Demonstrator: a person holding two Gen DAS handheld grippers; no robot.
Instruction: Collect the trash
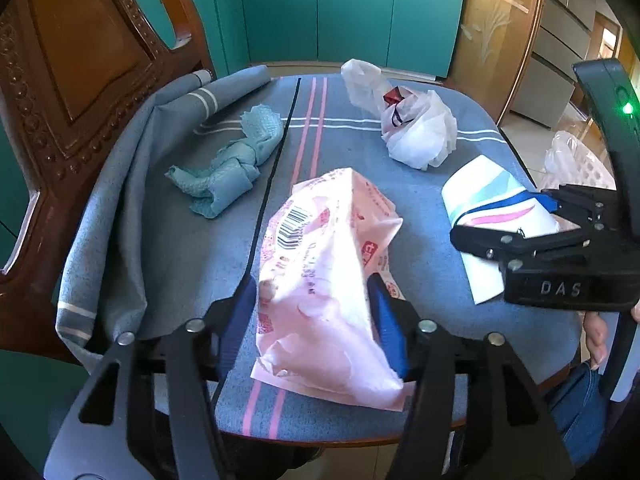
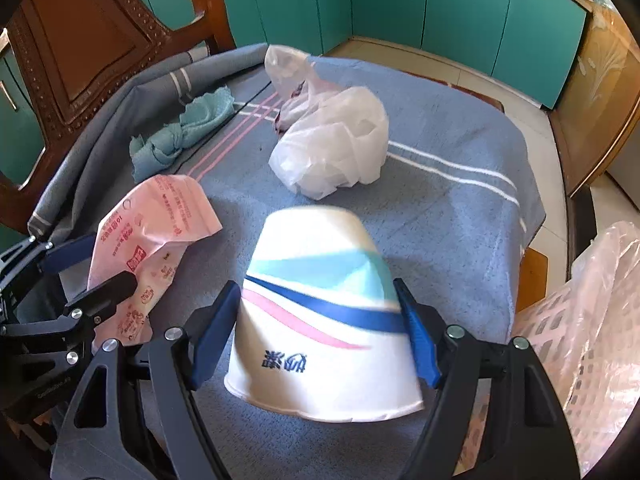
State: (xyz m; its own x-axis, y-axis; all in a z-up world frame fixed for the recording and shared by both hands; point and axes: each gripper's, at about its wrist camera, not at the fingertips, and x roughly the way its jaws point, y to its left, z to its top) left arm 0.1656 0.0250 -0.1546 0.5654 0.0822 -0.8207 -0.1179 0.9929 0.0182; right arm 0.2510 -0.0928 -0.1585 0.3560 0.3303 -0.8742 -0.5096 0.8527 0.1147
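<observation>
Blue towel (image 1: 180, 240) covers table; teal cabinets (image 1: 320, 8) behind. Left gripper (image 1: 312, 320) spread; right gripper (image 2: 320, 340) pinches cup (image 2: 320, 320).

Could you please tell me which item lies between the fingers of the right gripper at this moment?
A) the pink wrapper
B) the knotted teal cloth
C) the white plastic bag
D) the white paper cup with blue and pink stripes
D: in the right wrist view the white paper cup lies on its side between the blue fingers of the right gripper, while the pink wrapper sits in the left gripper.
</observation>
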